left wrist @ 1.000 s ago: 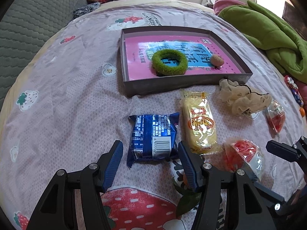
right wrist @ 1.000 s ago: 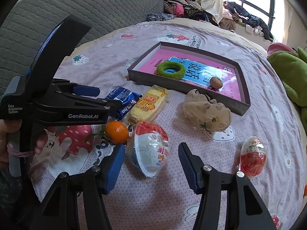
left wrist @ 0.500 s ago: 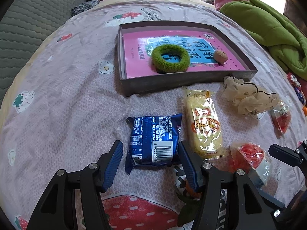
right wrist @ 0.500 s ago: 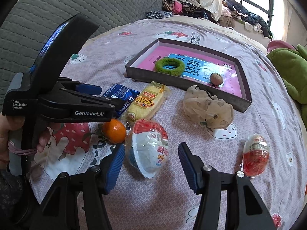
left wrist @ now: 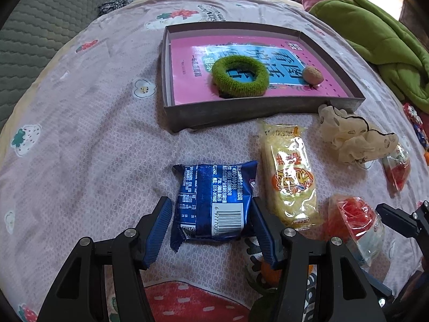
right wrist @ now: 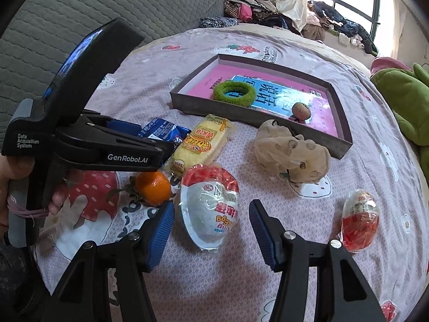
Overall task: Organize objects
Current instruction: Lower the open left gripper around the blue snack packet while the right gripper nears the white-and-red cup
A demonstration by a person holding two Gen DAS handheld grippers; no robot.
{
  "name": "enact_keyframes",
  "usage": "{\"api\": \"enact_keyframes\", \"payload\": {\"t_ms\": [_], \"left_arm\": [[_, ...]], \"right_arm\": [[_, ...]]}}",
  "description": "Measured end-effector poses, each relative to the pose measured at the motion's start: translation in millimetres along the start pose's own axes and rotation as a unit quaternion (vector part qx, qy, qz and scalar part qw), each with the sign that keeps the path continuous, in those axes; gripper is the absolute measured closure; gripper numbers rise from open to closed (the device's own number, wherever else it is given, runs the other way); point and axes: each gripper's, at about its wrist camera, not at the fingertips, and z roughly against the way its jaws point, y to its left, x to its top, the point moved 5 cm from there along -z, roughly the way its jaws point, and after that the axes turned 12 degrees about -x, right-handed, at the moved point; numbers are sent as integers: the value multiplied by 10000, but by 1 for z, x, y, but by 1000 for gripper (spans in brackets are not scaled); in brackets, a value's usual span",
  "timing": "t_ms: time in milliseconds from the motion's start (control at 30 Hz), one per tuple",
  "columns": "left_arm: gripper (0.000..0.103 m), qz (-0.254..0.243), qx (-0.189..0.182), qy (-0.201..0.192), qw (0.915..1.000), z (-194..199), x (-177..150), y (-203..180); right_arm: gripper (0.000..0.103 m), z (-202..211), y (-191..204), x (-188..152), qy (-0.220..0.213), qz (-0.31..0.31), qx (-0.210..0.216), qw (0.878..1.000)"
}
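My left gripper (left wrist: 211, 228) is open, its jaws on either side of the near end of a blue snack packet (left wrist: 214, 201) lying on the bedspread. My right gripper (right wrist: 211, 228) is open around the near end of a red-and-white wrapped egg-shaped toy (right wrist: 211, 206). A grey tray (left wrist: 241, 112) with a pink book inside holds a green fuzzy ring (left wrist: 240, 76) and a walnut (left wrist: 312, 75). A yellow snack packet (left wrist: 289, 174) lies right of the blue one. The left gripper body (right wrist: 80, 134) shows in the right wrist view.
A beige scrunchie (right wrist: 292, 153), a tangerine (right wrist: 152, 187) and a second wrapped egg (right wrist: 360, 220) lie on the bedspread. A green blanket (left wrist: 375, 40) is at the right. A grey quilted headboard (right wrist: 107, 8) is at the left, with clothes piled beyond.
My left gripper has moved forward, so the blue packet now sits between its open jaws. My right gripper has edged closer to the wrapped egg.
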Motion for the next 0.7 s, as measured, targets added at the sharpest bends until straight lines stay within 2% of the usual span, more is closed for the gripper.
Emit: {"api": "enact_keyframes", "payload": {"t_ms": [367,433,700], "left_arm": [[42,47,-43,30,10000,-7,2,1],[42,46,-39,37,10000,-8,2,0],[42,94,-92,54,9999,-11,2,0]], "right_arm": [[46,-3,-1,2,-122,-82,78,9999],[50,-4,-2,2,-140,-99,95,9998],[50,-2,-5,3,-203,-192,161,9995]]}}
